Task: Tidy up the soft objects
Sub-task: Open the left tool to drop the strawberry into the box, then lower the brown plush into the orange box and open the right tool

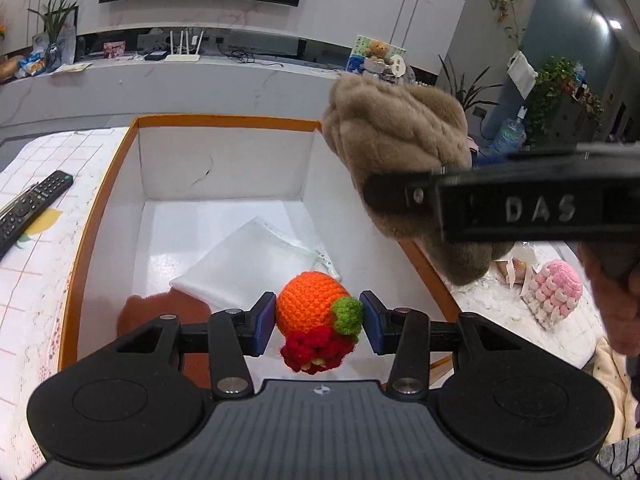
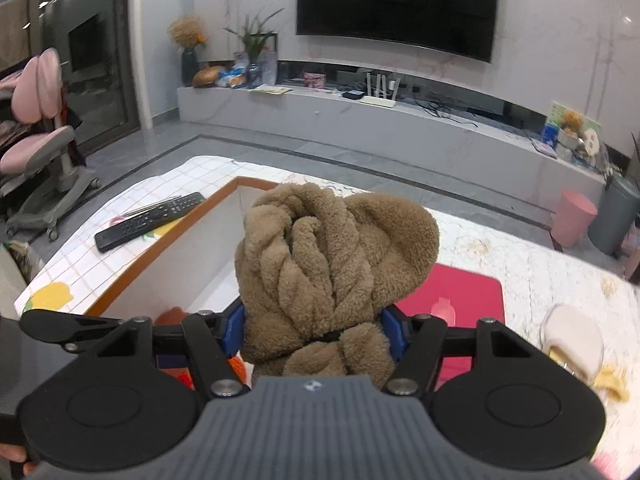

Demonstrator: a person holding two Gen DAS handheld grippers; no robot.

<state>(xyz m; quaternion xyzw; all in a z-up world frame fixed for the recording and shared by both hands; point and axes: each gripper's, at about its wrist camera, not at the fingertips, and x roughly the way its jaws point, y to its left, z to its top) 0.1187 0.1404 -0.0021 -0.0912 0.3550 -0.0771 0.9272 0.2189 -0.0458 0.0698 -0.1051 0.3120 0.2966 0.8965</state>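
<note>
My left gripper (image 1: 318,322) is shut on a crocheted orange toy (image 1: 306,304) with a green tuft and a red bunch hanging below it. It hovers low inside the white box with an orange rim (image 1: 224,122). My right gripper (image 2: 314,332) is shut on a brown fluffy twisted plush (image 2: 332,256). In the left wrist view that plush (image 1: 396,136) hangs over the box's right wall, with one of the right gripper's fingers (image 1: 396,196) pressed against it. A white plastic pouch (image 1: 248,260) and a rust-brown soft item (image 1: 160,312) lie on the box floor.
A black remote (image 1: 32,208) lies on the checked tablecloth left of the box. Right of the box sit a pink crocheted piece (image 1: 556,292), a red mat (image 2: 460,296) and a pale dish (image 2: 572,340). A person's hand (image 1: 616,300) is at the right edge.
</note>
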